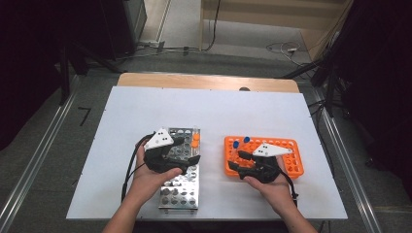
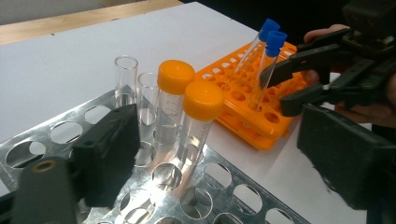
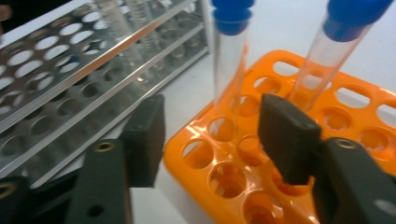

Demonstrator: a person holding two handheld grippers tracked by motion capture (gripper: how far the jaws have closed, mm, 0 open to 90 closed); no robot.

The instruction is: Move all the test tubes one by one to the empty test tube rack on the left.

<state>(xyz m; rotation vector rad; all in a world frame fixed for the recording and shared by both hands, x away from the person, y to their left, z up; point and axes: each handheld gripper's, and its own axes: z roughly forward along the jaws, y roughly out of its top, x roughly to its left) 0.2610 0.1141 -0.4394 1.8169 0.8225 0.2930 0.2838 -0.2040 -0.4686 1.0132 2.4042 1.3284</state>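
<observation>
Two orange-capped tubes (image 2: 203, 100) and two uncapped clear tubes (image 2: 126, 79) stand in a metal rack (image 1: 180, 191). My left gripper (image 1: 188, 150) hovers over that rack, open, its jaws wide apart with the orange-capped tubes just ahead of them (image 2: 222, 140). Two blue-capped tubes (image 3: 231, 70) lean in the left end of an orange rack (image 1: 291, 162). My right gripper (image 1: 237, 160) is open at that end. The nearer blue-capped tube rises just beyond and between its pads (image 3: 280, 126), not touching either one.
Both racks sit on a white sheet (image 1: 145, 107) over a wooden table (image 1: 204, 80). The metal rack has many free holes (image 2: 65, 133), as does the orange rack (image 3: 224, 179). Cables (image 1: 128, 167) trail from both grippers toward the near edge.
</observation>
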